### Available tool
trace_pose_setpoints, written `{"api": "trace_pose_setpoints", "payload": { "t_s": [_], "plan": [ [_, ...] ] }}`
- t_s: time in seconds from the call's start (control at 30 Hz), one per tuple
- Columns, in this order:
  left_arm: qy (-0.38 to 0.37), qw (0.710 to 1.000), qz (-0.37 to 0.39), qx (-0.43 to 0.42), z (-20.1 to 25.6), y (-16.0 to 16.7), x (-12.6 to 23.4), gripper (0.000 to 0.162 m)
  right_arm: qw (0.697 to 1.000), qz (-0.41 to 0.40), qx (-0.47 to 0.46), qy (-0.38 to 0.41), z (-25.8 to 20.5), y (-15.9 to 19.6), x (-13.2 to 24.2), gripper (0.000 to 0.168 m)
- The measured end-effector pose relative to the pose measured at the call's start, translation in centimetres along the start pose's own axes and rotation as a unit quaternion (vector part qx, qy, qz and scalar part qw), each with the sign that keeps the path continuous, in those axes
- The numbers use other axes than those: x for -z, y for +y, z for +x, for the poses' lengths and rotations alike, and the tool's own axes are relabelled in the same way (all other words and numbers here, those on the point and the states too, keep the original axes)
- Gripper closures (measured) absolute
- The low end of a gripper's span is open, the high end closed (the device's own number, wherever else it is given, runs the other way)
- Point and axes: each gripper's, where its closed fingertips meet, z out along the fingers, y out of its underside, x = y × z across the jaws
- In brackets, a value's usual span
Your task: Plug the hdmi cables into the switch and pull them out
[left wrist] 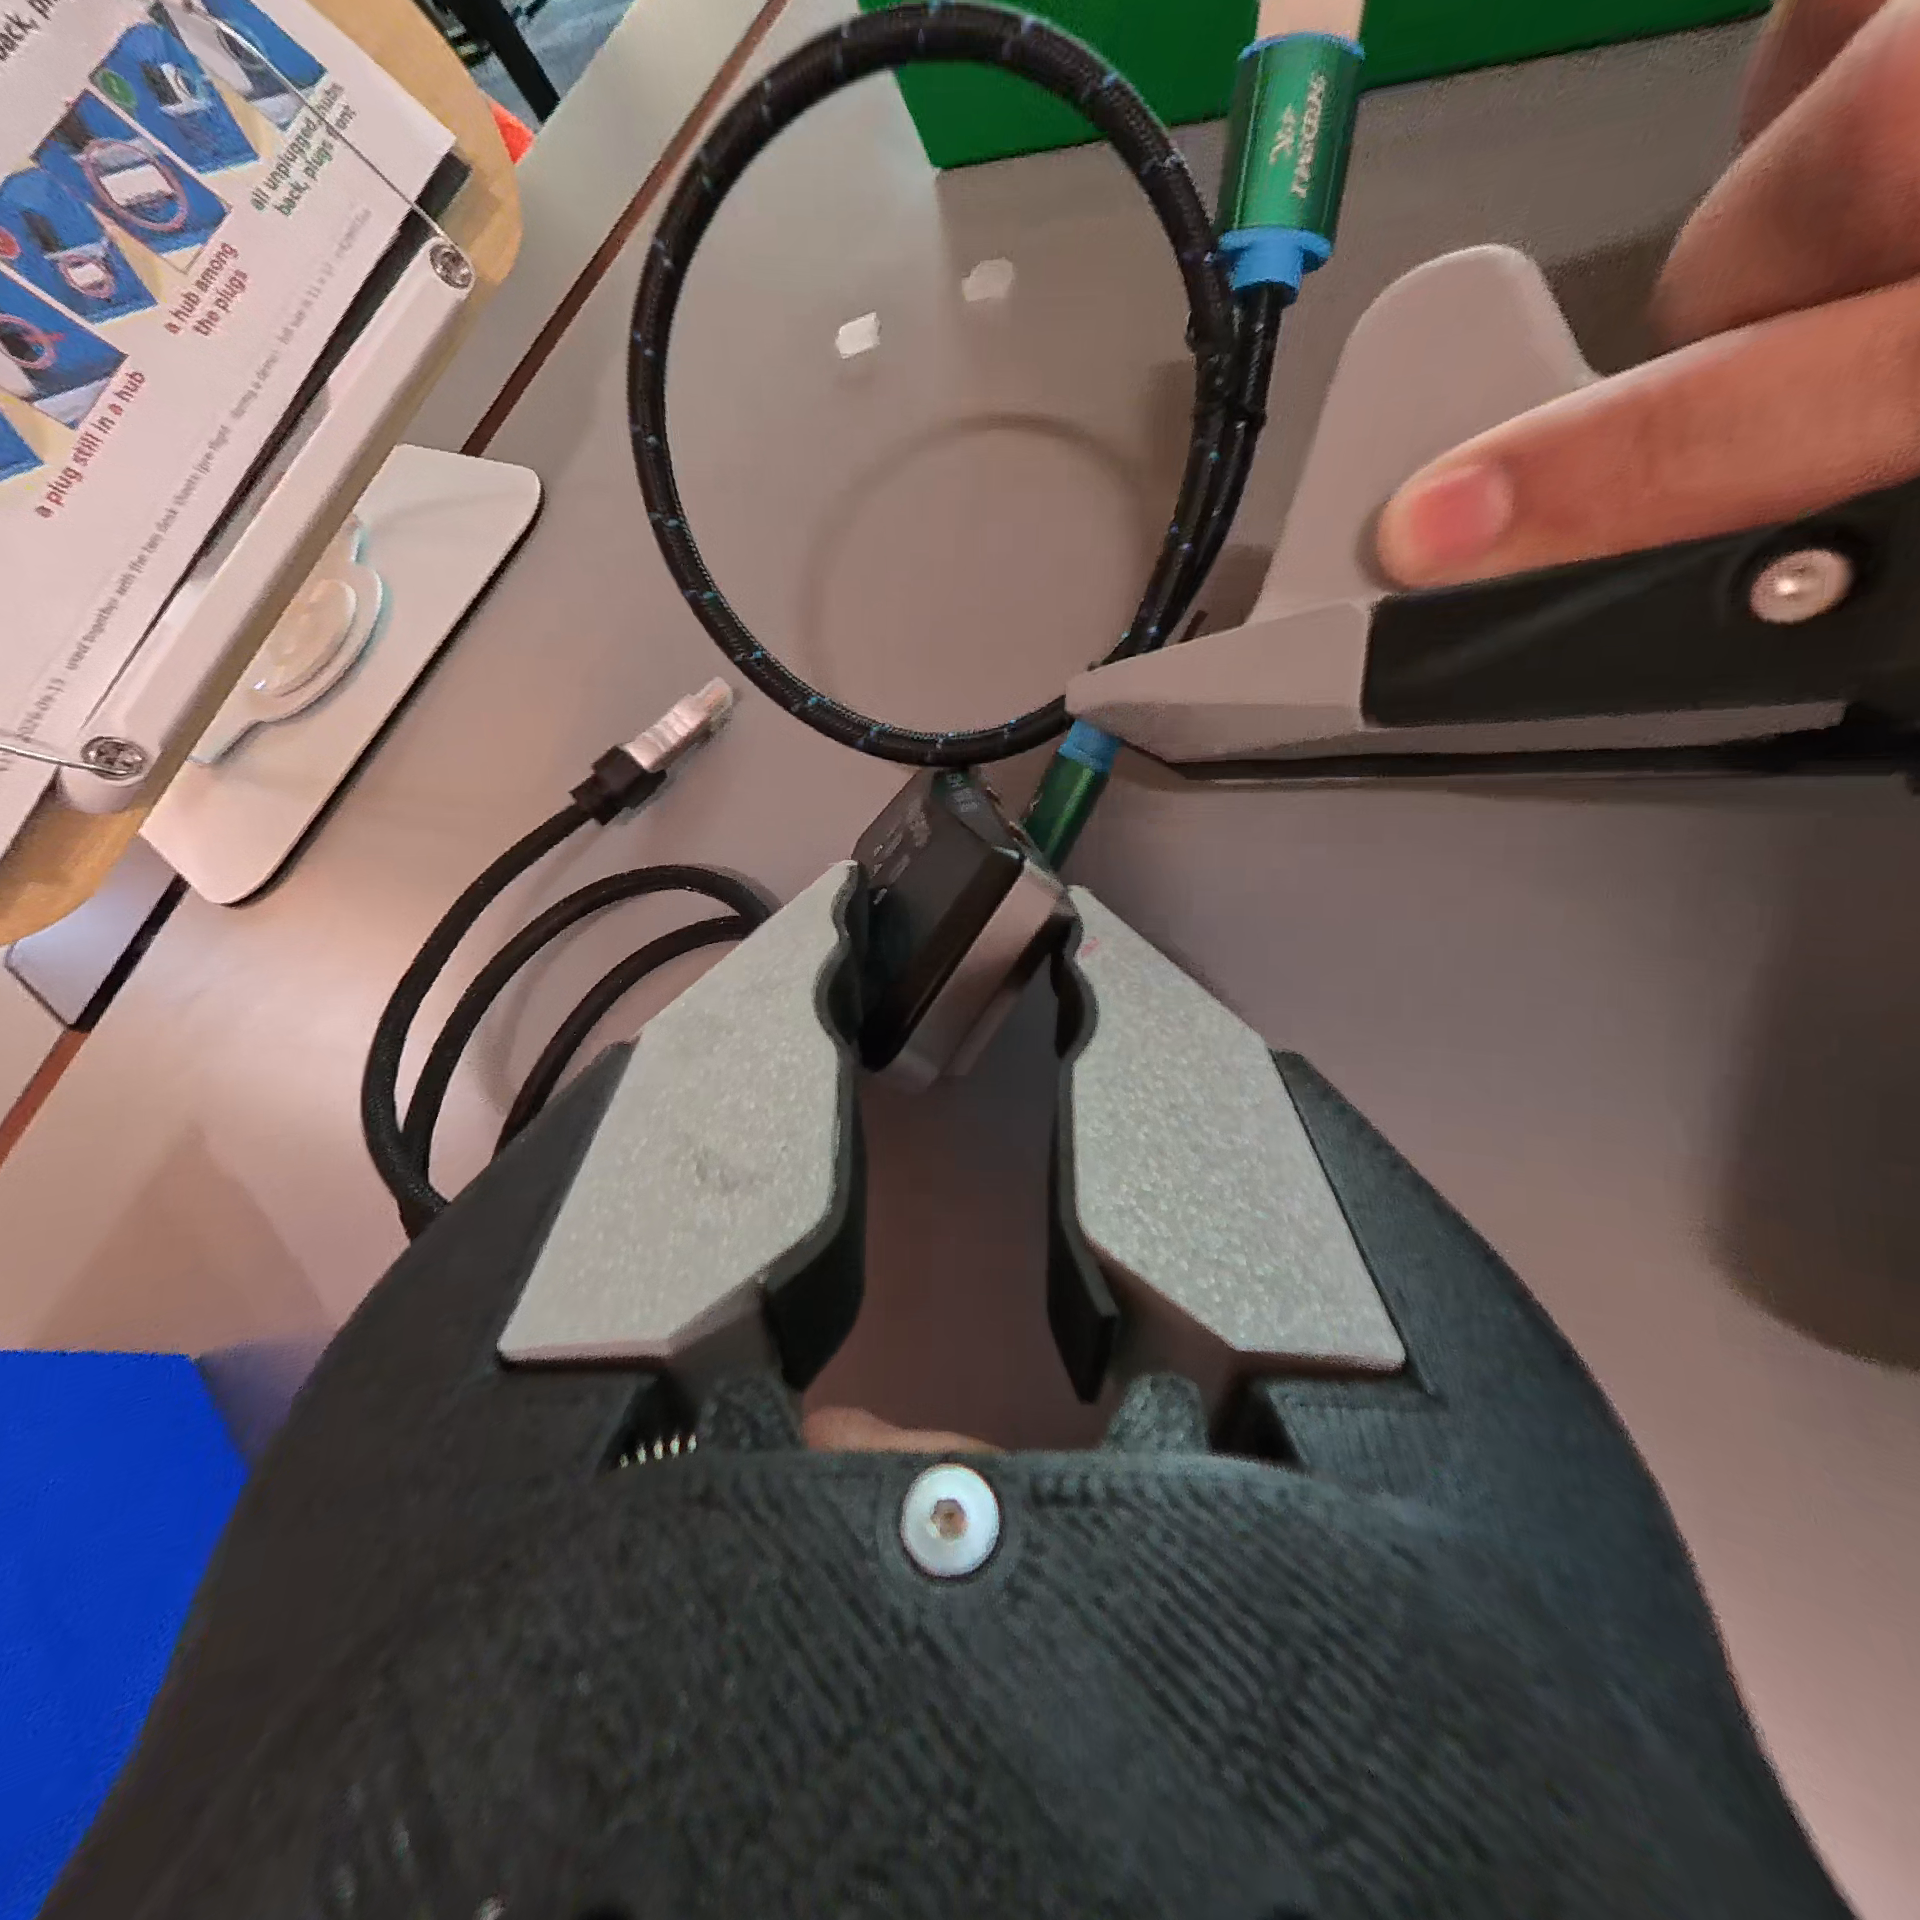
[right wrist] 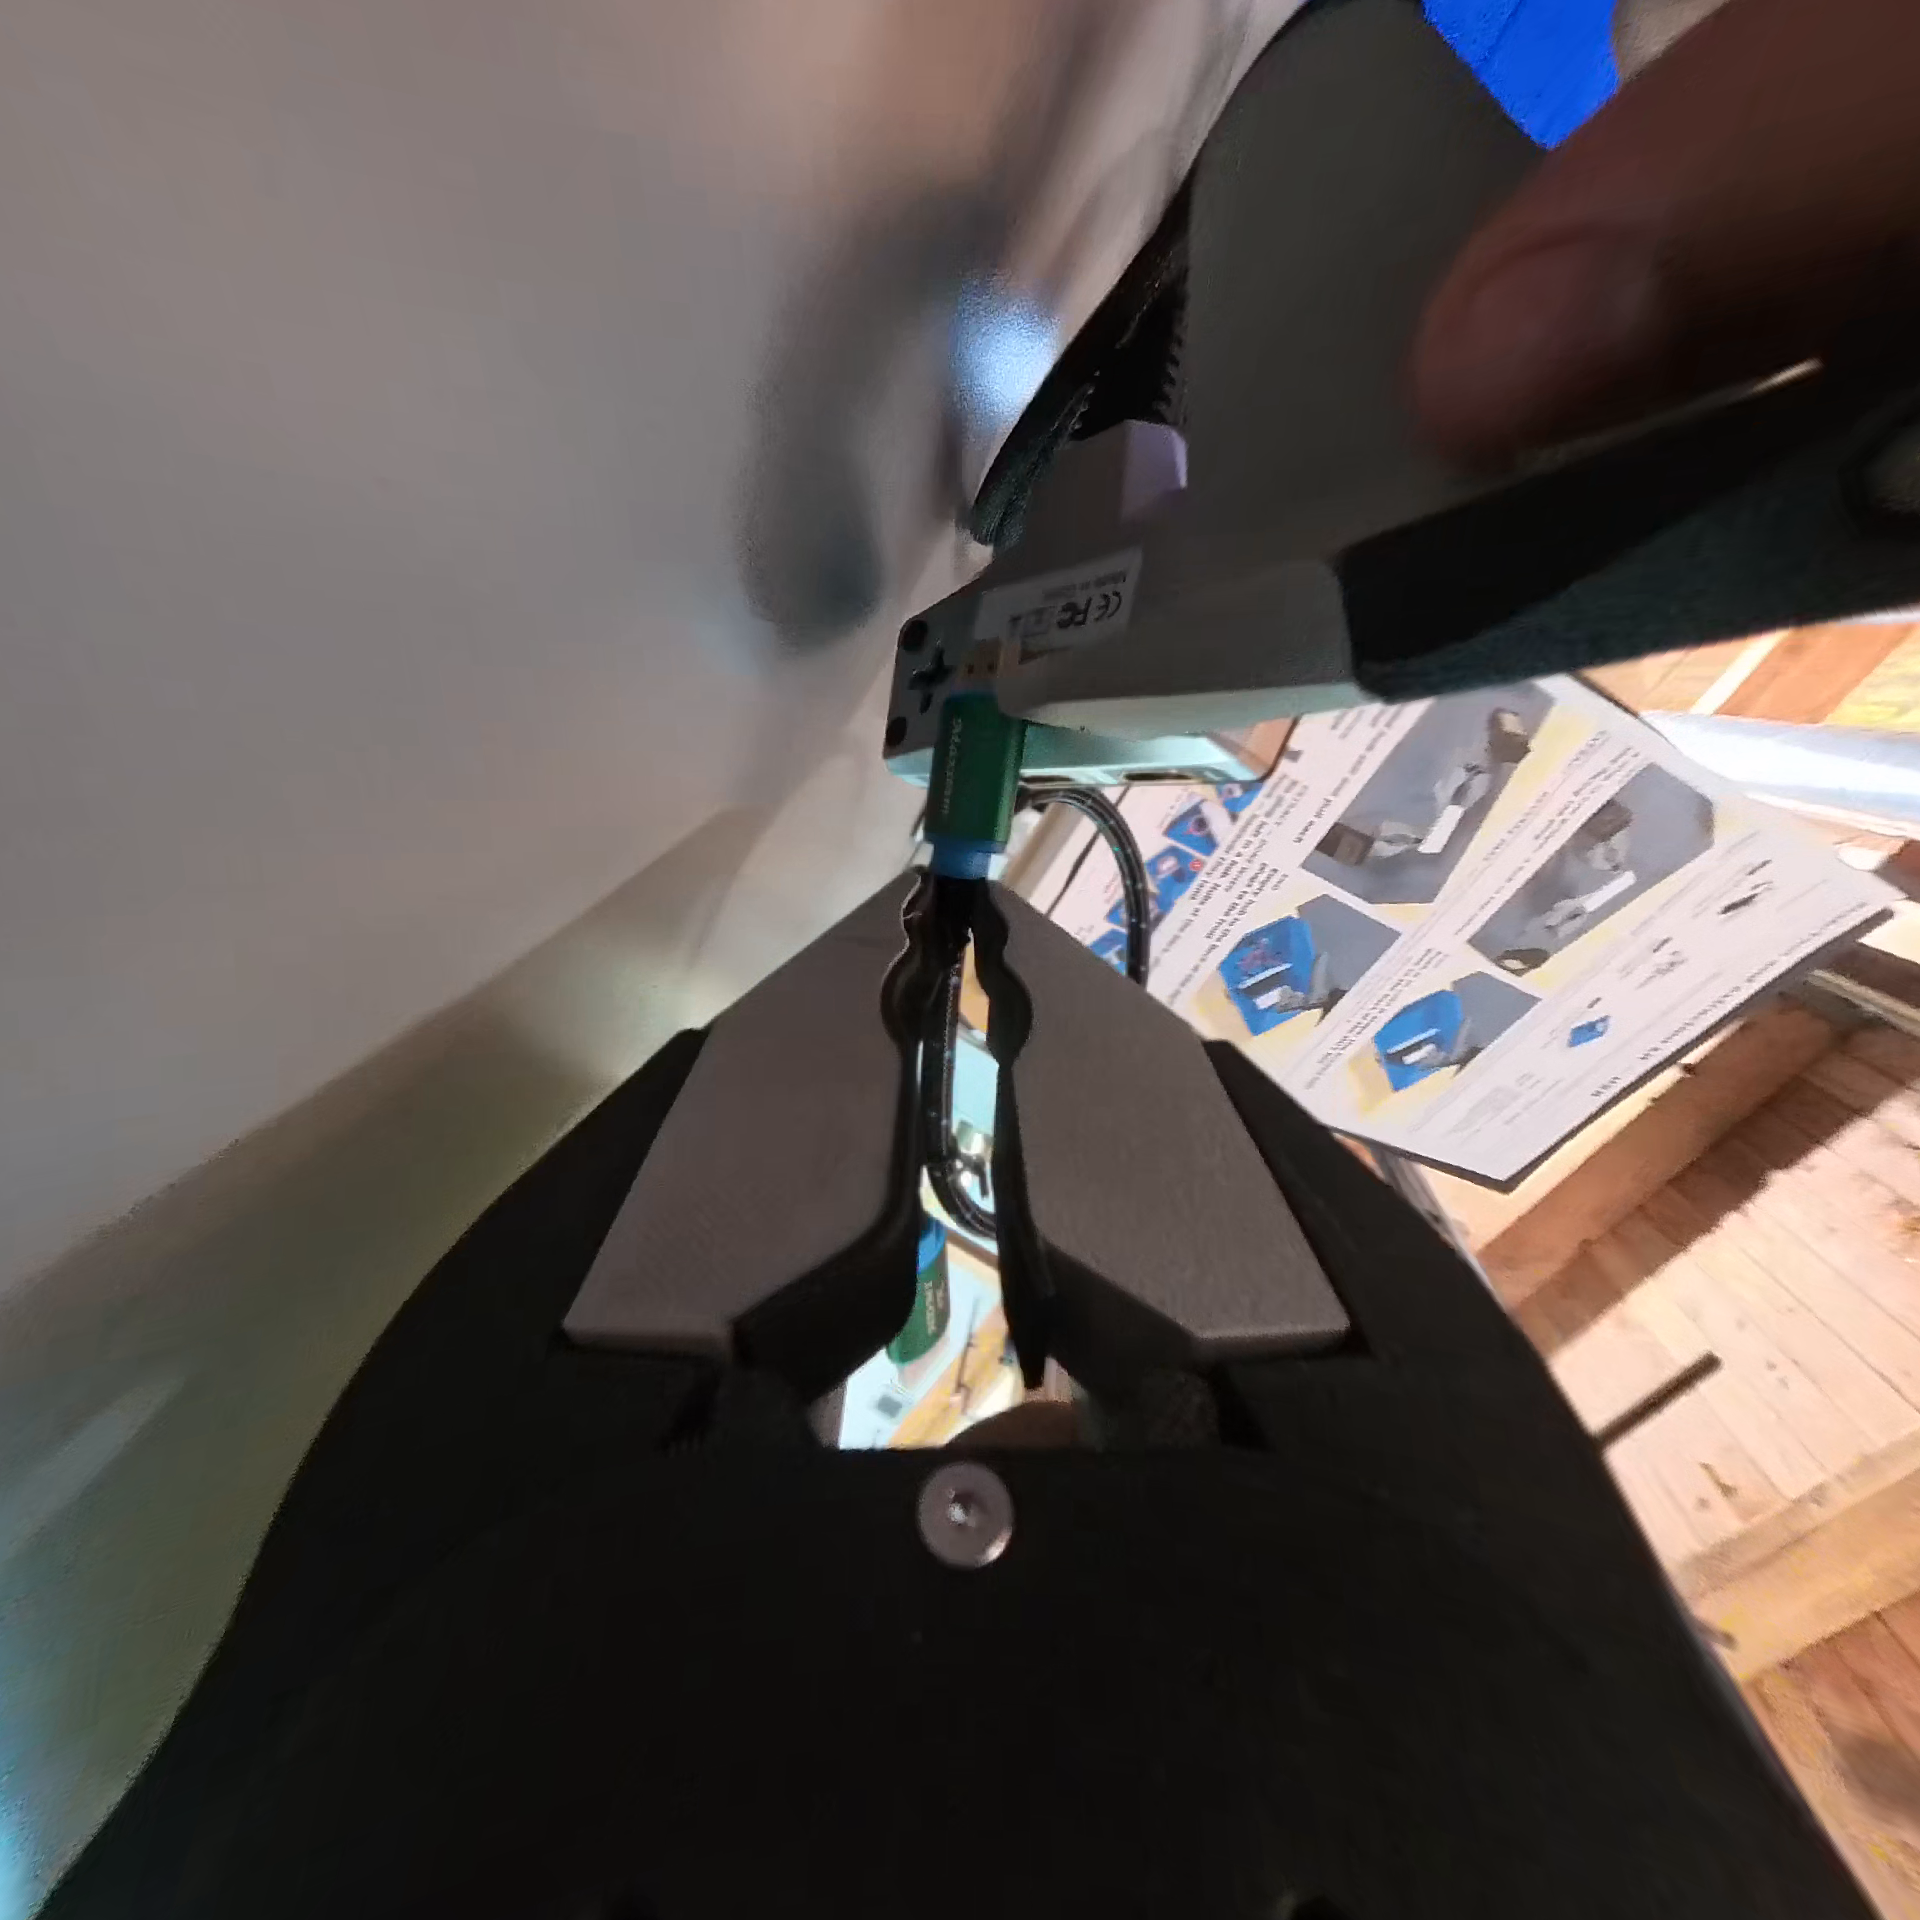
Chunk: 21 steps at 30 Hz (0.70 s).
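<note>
Left gripper (left wrist: 961, 935) is clamped on the switch (left wrist: 956, 925), raised off the table (left wrist: 1455, 987); right gripper (right wrist: 951, 914) pinches the braided cable (right wrist: 940, 1039) just behind one seated green plug (right wrist: 971, 774); second green plug (left wrist: 1283, 156) hangs free, uninserted, far right.

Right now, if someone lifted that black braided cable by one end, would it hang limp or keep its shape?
Probably springy rather than limp: the black braided cable holds a round loop in the air. Its green plug looks rigid and metallic, so that end would likely swing like a weight. The braid looks textured, so the right tool, pinching the cable just behind the other plug, seems unlikely to slip.
</note>
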Motion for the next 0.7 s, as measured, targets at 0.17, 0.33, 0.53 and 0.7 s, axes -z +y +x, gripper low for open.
{"api": "trace_pose_setpoints", "payload": {
  "t_s": [0.17, 0.33, 0.53, 0.7],
  "plan": [
    [-0.024, 1.0, -0.014, -0.005, -1.1, 0.8, 0.0, 0.127, 1.0, -0.02, 0.001, -0.007, -0.5, 1.4, -0.5, 0.165],
    [-0.026, 0.999, -0.018, -0.011, -0.9, 0.8, -0.1, 0.128, 0.999, -0.032, -0.011, 0.001, 0.0, 2.0, -0.5, 0.165],
    [-0.025, 0.999, -0.019, -0.008, -0.9, 0.9, -0.1, 0.128, 0.999, -0.034, 0.004, 0.015, 0.6, 1.7, -0.9, 0.166],
    [-0.023, 1.0, -0.015, 0.003, -1.1, 0.9, 0.0, 0.127, 0.999, -0.032, 0.0, 0.033, 1.0, 1.8, -0.9, 0.166]
  ]
}}
